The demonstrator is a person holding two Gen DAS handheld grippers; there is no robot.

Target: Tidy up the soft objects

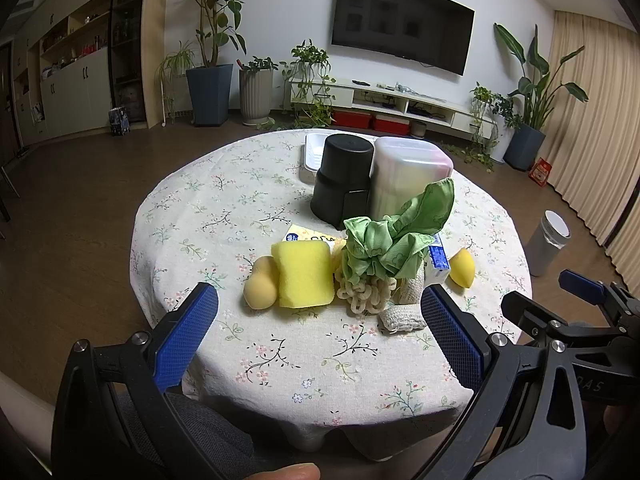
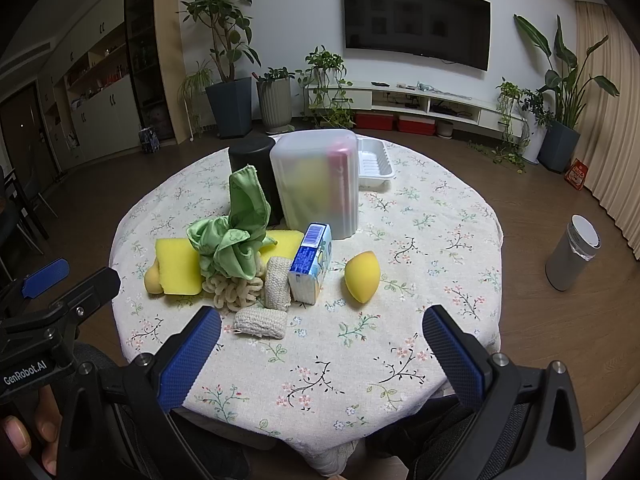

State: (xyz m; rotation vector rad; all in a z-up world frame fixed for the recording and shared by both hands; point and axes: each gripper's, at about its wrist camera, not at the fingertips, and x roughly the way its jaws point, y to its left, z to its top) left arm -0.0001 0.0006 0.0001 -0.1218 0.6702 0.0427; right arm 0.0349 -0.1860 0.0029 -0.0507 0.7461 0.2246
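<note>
A pile of soft things lies mid-table: a yellow sponge (image 1: 306,274) (image 2: 178,266), a crumpled green cloth (image 1: 394,240) (image 2: 236,236), a cream knitted scrubber (image 1: 362,294) (image 2: 234,290), two woven pads (image 2: 262,322) (image 1: 402,318), a tan egg-shaped sponge (image 1: 260,288) and a yellow egg-shaped sponge (image 2: 362,276) (image 1: 462,268). A blue-and-white packet (image 2: 312,266) stands beside the cloth. My left gripper (image 1: 320,316) hangs open short of the pile, above the table's near edge. My right gripper (image 2: 322,336) is open too, empty, in front of the woven pads.
Behind the pile stand a black canister (image 1: 344,178) (image 2: 252,160), a frosted plastic container (image 2: 316,184) (image 1: 408,172) and a white tray (image 2: 374,164). The round table wears a floral cloth (image 1: 280,356). A grey bin (image 2: 572,256) stands on the floor to the right.
</note>
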